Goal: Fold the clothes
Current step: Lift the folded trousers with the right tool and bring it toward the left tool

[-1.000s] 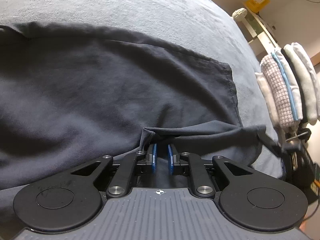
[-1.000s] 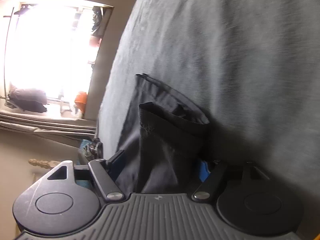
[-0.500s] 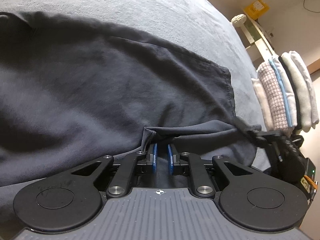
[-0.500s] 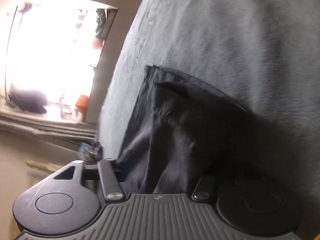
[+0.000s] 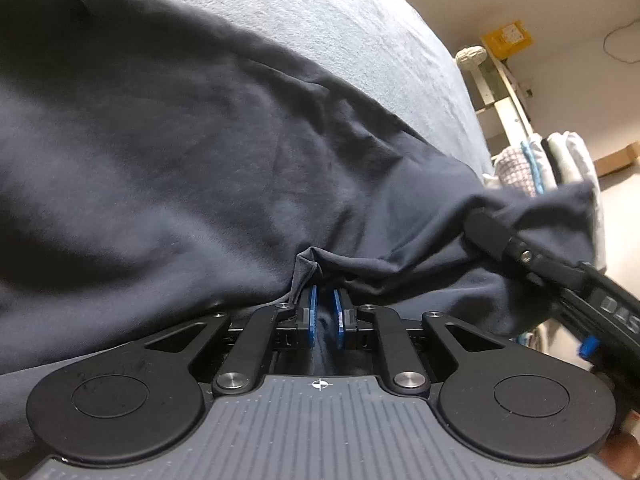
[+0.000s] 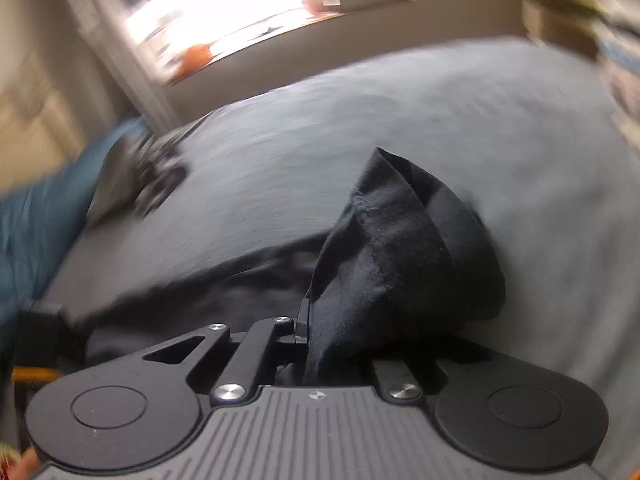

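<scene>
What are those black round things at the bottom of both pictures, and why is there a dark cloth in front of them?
Those black parts belong to two grabbing tools, one in each of a person's hands. A small camera rides on each tool and looks out along its two fingers, so each picture shows one tool's own view.

In the left tool's picture, the left gripper has blue pads pinching the edge of a dark garment that lies spread on a grey bed cover. At the right edge you can see the other tool reaching in.

In the right tool's picture, the right gripper is shut on a corner of the same garment and holds it bunched above the bed. That picture is blurry.

A pile of folded clothes waits beside the bed.
</scene>
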`<state>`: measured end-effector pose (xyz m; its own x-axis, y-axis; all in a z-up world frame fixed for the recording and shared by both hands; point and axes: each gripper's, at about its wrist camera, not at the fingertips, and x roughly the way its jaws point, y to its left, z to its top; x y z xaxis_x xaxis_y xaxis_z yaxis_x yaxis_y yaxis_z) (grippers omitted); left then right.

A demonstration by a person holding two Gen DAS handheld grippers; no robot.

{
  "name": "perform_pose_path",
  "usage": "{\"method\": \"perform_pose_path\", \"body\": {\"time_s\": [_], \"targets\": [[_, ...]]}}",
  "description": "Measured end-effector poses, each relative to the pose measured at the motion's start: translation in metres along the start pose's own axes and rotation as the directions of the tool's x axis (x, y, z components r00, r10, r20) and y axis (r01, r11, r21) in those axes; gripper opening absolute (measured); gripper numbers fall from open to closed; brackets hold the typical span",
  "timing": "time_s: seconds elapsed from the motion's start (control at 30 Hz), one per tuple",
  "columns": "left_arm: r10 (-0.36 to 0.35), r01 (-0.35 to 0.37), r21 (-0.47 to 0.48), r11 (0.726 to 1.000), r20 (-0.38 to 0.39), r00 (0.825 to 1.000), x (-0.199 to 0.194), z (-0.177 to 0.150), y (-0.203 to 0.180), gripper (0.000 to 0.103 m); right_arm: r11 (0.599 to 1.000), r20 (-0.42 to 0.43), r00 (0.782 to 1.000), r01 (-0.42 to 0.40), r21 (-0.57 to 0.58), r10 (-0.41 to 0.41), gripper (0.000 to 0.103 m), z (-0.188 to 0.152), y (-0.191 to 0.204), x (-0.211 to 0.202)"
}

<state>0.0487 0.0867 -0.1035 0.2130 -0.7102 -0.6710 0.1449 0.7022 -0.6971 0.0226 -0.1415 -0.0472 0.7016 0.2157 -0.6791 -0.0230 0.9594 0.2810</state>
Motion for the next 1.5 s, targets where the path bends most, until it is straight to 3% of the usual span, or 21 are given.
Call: {"method": "perform_pose_path", "body": {"time_s": [0.37,0.47,0.57,0.67,0.73,0.87,0.97,1.0,1.13,1.4,1.5], "targets": [[0.008,-0.007,-0.040,0.999,0.039,0.999,-0.075,-0.017,0.032,0.012,0.966,-0.039,0.999,-0.007,-0.258,-0.003,0.004,0.001,0.098,0.006],[0.032,-0.025,-0.073,0.997,0.085,0.996,-0.111,-0.025,0.051,0.012,0.937,-0.054,0.998,-0.007,-0.349,-0.012,0.004,-0.005,0.126,0.010],[0.057,-0.038,-0.126,0.991,0.156,0.986,-0.151,-0.029,0.073,0.012,0.880,-0.078,0.997,-0.017,-0.474,-0.022,0.004,-0.015,0.160,0.022],[0.075,-0.030,-0.186,0.982,0.240,0.968,-0.192,-0.032,0.094,0.012,0.755,-0.101,0.994,-0.036,-0.655,-0.040,0.004,-0.038,0.202,0.034],[0.081,-0.012,-0.228,0.974,0.298,0.951,-0.216,-0.033,0.107,0.013,0.607,-0.104,0.992,-0.041,-0.794,-0.069,0.004,-0.063,0.232,0.044],[0.085,0.026,-0.288,0.957,0.366,0.927,-0.247,-0.039,0.127,0.013,0.255,-0.083,0.990,-0.051,-0.966,-0.115,0.004,-0.123,0.276,0.063],[0.074,0.057,-0.311,0.949,0.395,0.916,-0.261,-0.045,0.137,0.013,0.107,-0.079,0.990,-0.066,-0.992,-0.114,0.004,-0.151,0.292,0.066],[0.068,0.069,-0.315,0.946,0.405,0.912,-0.265,-0.047,0.139,0.013,0.073,-0.078,0.990,-0.070,-0.995,-0.114,0.004,-0.157,0.296,0.067],[-0.001,0.135,-0.279,0.951,0.431,0.902,-0.279,-0.050,0.138,0.014,0.002,-0.081,0.989,-0.081,-0.997,-0.125,0.004,-0.167,0.301,0.069],[-0.005,0.055,-0.161,0.985,0.293,0.956,-0.260,-0.059,0.118,0.022,-0.134,-0.095,0.990,-0.109,-0.985,-0.103,0.004,-0.170,0.311,0.067],[0.038,0.017,-0.182,0.983,0.297,0.954,-0.251,-0.063,0.124,0.032,-0.187,-0.097,0.990,-0.115,-0.976,-0.100,0.005,-0.172,0.313,0.067]]}}
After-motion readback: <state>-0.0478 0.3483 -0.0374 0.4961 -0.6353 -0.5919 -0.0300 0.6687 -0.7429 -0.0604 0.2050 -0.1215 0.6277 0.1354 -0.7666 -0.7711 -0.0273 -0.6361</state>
